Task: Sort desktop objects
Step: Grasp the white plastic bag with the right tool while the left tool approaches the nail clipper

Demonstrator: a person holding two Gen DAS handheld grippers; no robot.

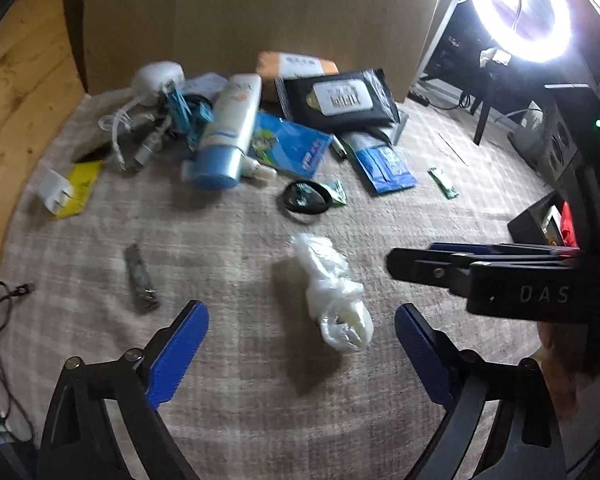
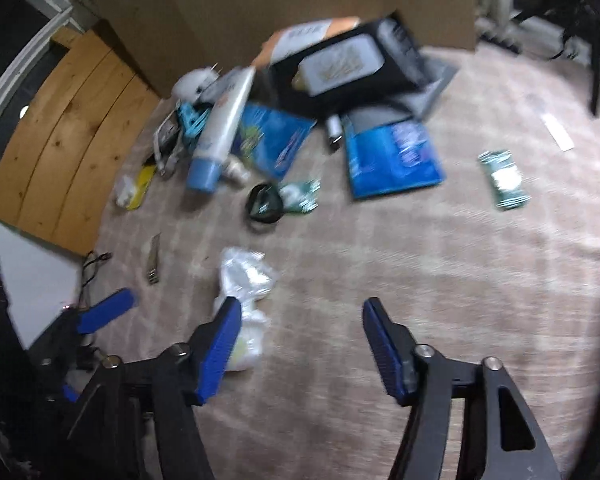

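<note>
Where the cloth [image 1: 220,240] meets a cardboard box [image 1: 240,20], clutter piles up: black wipes pack [image 1: 338,98], white tube [image 1: 228,132], blue packets. Nearer, a crumpled plastic bag [image 1: 332,292], contents unclear, lies between the spread left gripper [image 1: 302,328]; the right gripper [image 2: 296,320], half-spread, grips nothing.

Left gripper [image 1: 302,336]: black linkage arms, silver pivot screws, textured blue finger pads [image 1: 180,354]. Right gripper [image 2: 296,350]: same build; white "DAS" lettering on black housing.
</note>
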